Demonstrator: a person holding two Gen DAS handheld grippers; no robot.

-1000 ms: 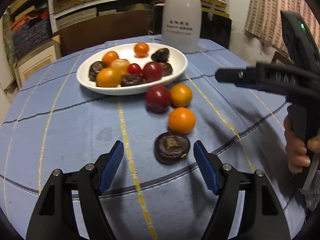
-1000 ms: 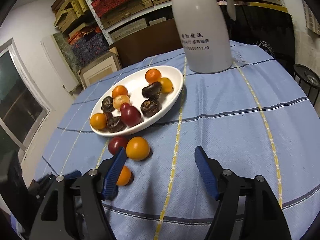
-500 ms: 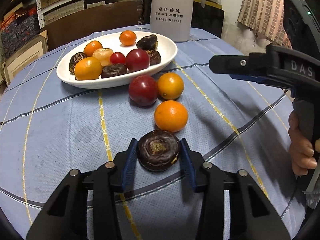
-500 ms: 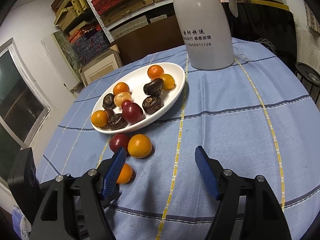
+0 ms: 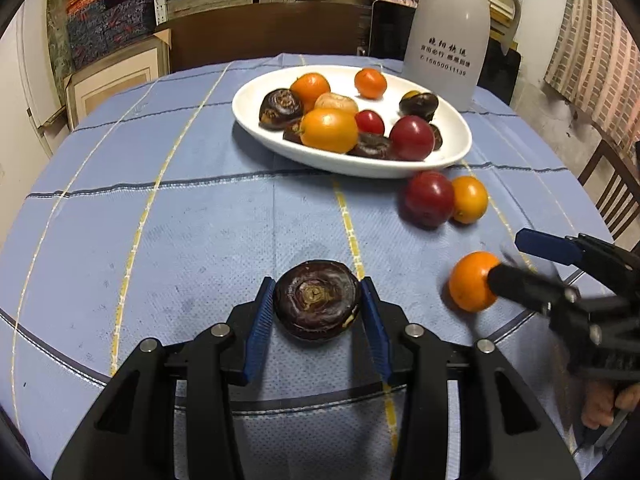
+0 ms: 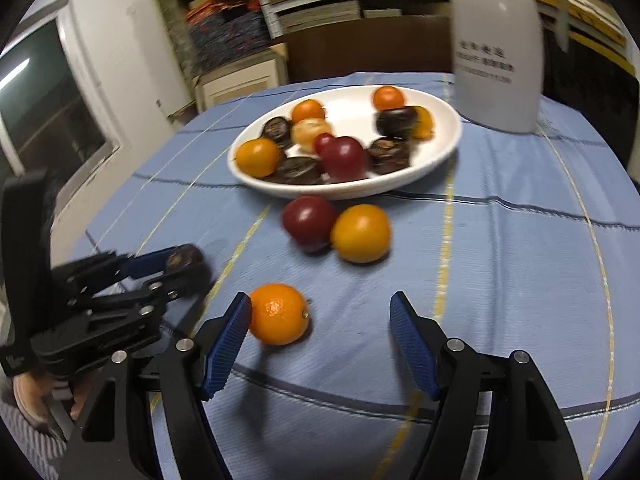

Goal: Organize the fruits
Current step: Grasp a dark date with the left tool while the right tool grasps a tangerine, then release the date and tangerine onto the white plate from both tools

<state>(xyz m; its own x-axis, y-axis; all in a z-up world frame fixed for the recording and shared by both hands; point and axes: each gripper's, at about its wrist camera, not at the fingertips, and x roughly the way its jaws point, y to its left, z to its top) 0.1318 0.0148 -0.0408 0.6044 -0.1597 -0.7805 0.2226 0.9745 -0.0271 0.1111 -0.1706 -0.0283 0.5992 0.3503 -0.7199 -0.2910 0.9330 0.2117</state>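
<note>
My left gripper [image 5: 317,304] is shut on a dark brown wrinkled fruit [image 5: 316,305] and holds it just above the blue cloth. It also shows in the right wrist view [image 6: 182,265]. My right gripper [image 6: 320,322] is open, and a small orange [image 6: 279,319] sits on the cloth by its left finger; the orange also shows in the left wrist view [image 5: 471,286]. A red fruit [image 6: 308,222] and an orange fruit [image 6: 361,232] lie in front of the white plate [image 6: 440,148], which holds several red, orange and dark fruits.
A tall white jug [image 5: 448,28] stands behind the plate at the right. The round table carries a blue cloth with yellow stripes [image 5: 160,208]. Shelves and boxes [image 5: 120,20] lie behind it, and a wooden chair [image 5: 612,184] stands at the right.
My left gripper has lifted the dark fruit and swung left, away from the loose fruits. My right gripper has moved down and in beside the small orange.
</note>
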